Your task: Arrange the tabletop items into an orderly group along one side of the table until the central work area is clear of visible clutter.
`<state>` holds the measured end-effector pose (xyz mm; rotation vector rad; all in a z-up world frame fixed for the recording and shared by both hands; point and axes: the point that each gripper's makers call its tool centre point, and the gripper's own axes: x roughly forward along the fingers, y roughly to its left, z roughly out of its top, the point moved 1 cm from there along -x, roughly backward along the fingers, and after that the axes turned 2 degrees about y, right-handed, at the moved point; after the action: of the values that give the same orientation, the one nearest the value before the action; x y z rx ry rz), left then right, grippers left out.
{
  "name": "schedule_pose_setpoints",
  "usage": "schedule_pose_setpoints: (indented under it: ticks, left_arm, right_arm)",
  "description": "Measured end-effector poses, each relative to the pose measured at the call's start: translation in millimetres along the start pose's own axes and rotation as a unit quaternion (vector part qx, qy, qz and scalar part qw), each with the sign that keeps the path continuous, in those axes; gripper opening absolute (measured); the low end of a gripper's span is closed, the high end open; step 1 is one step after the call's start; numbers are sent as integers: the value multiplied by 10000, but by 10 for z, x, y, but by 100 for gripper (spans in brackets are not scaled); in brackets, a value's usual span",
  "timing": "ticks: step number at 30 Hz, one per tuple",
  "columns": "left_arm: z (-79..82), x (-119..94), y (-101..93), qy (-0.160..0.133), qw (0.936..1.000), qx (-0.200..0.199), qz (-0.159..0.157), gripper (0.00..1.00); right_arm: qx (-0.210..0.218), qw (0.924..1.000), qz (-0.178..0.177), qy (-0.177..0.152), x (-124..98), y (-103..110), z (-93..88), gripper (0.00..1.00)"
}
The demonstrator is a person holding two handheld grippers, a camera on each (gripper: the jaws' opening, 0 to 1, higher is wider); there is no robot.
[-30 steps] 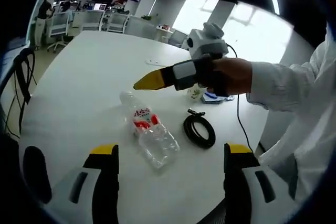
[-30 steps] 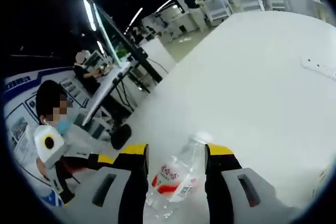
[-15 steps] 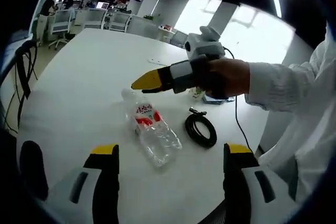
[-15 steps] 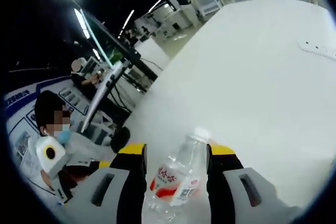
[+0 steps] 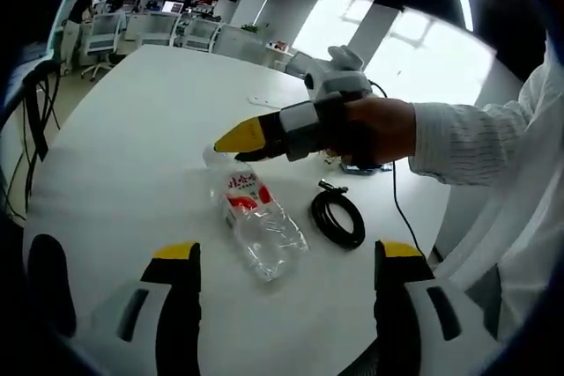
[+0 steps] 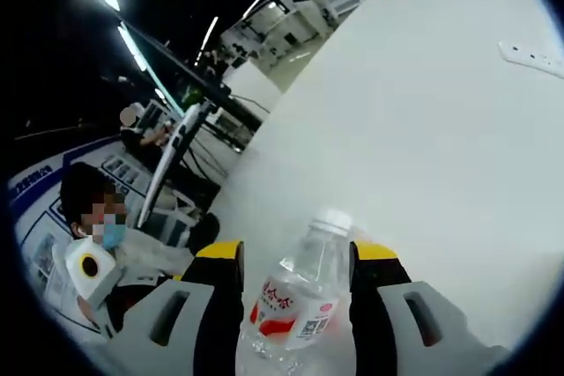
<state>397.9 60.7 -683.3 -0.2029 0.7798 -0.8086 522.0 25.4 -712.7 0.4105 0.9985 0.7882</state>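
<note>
A clear plastic bottle (image 5: 257, 220) with a red and white label lies on its side on the white table (image 5: 132, 129), cap pointing away from me. My left gripper (image 5: 286, 257) stands open near the table's front edge, short of the bottle. A hand in a white sleeve holds my right gripper (image 5: 236, 140), whose yellow tips sit over the bottle's cap end. In the right gripper view the bottle (image 6: 300, 297) lies between the two jaws of that gripper (image 6: 297, 248), which stand on either side of it with the white cap (image 6: 333, 217) just past the tips.
A coiled black cable (image 5: 337, 217) lies right of the bottle, with a small blue item (image 5: 357, 165) behind it. A white power strip (image 6: 529, 55) rests farther out on the table. Office chairs and desks stand beyond the far edge.
The right gripper has slid further over the bottle, so its cap now reaches past the jaw tips. The bottle stays lying on the table. The left gripper has barely moved.
</note>
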Motion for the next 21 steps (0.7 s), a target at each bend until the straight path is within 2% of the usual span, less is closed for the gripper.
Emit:
schedule_pose_setpoints:
  ticks: [12,21]
  left_arm:
    - [-30,34,17,-26,10000,-56,-24,82]
    - [-64,62,27,-13,10000,-73,-39,82]
  right_arm:
    - [83,9999,16,92,52,-33,-44,45]
    - [241,9997,60,70,144,-93,10,43]
